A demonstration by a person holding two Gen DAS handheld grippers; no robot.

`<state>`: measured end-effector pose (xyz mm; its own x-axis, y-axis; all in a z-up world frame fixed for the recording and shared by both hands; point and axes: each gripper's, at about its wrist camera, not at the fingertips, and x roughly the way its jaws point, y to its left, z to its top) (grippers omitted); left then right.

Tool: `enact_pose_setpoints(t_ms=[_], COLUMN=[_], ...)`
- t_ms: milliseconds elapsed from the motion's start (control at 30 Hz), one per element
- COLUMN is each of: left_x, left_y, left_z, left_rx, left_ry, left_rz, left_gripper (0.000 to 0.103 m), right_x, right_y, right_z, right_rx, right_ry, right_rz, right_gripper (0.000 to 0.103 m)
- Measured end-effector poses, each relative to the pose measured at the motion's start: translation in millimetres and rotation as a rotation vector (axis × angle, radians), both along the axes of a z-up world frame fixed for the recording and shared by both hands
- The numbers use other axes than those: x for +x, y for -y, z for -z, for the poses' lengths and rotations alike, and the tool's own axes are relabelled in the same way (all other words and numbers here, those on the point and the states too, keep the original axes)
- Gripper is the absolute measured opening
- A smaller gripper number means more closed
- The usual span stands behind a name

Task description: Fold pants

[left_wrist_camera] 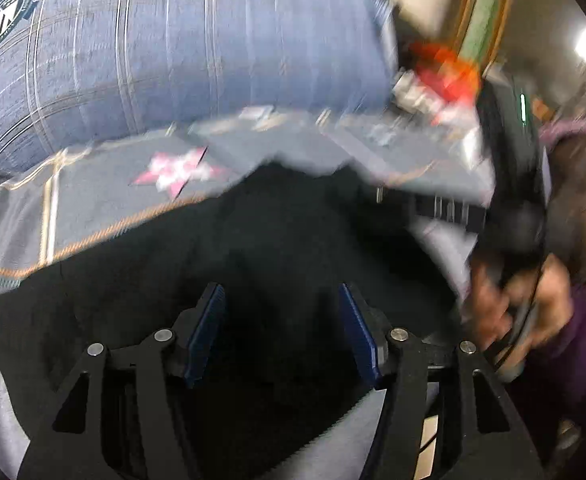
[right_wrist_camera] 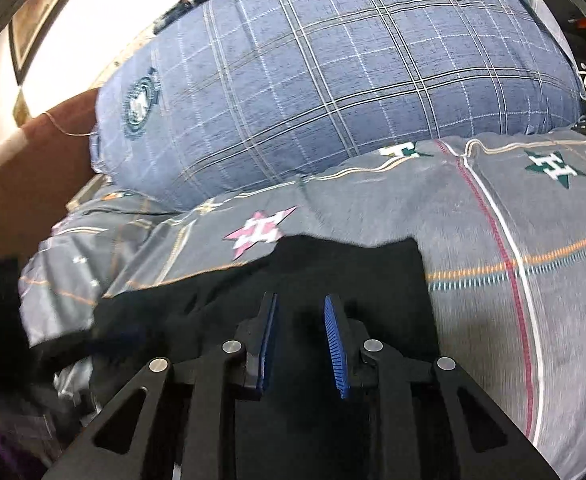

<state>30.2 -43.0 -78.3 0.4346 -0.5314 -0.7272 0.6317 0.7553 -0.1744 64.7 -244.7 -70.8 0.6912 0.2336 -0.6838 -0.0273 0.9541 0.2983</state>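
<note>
Black pants [left_wrist_camera: 221, 248] lie on a grey patterned bedsheet [left_wrist_camera: 105, 196]; they also show in the right wrist view [right_wrist_camera: 333, 268]. My left gripper [left_wrist_camera: 281, 292] is open, its blue pads wide apart just above the dark cloth. My right gripper [right_wrist_camera: 299, 304] is open with a narrower gap, over the pants near their far edge. In the left wrist view, the right gripper's black body [left_wrist_camera: 509, 184] and the hand holding it [left_wrist_camera: 521, 300] show blurred at the right. Neither gripper holds cloth.
A large blue plaid pillow [right_wrist_camera: 333, 80] lies behind the pants, also seen in the left wrist view [left_wrist_camera: 173, 52]. A brown cushion [right_wrist_camera: 25, 168] is at the left. Red and white clutter [left_wrist_camera: 441, 76] sits at the bed's far right.
</note>
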Motion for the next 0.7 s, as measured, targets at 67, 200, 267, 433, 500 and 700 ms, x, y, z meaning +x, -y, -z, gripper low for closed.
enact_pose_setpoints(t_ms=[67,200,267,433,500,700], left_x=[9,12,15,11,6,13], left_y=[-4,-9,-12,-26,-31,-33], left_z=[18,14,12,-5,-14,1], left_rx=[0.017,-0.017,-0.034,-0.053,-0.041,0.027], left_ry=[-0.04,-0.043,-0.059,-0.007,0.044,0.007], left_rz=[-0.029,-0.023,-0.031,-0.071,-0.097,-0.15], left_gripper=[0.06,0.063,0.063,0.063,0.063,0.068], right_x=[21,13,5,-15,-21,-14], right_y=[-3,-10,-8,-16,-21,-35], right_z=[19,9,5,-10,-11,15], right_rx=[-0.016,-0.058,-0.033,-0.022,-0.032,-0.139], right_ry=[-0.123,-0.072,-0.053,0.023,0.023,-0.088], right_rz=[0.003,-0.021,-0.022,-0.098,-0.11,-0.116], right_gripper=[0.027,0.029,0.029,0.029,0.029,0.032])
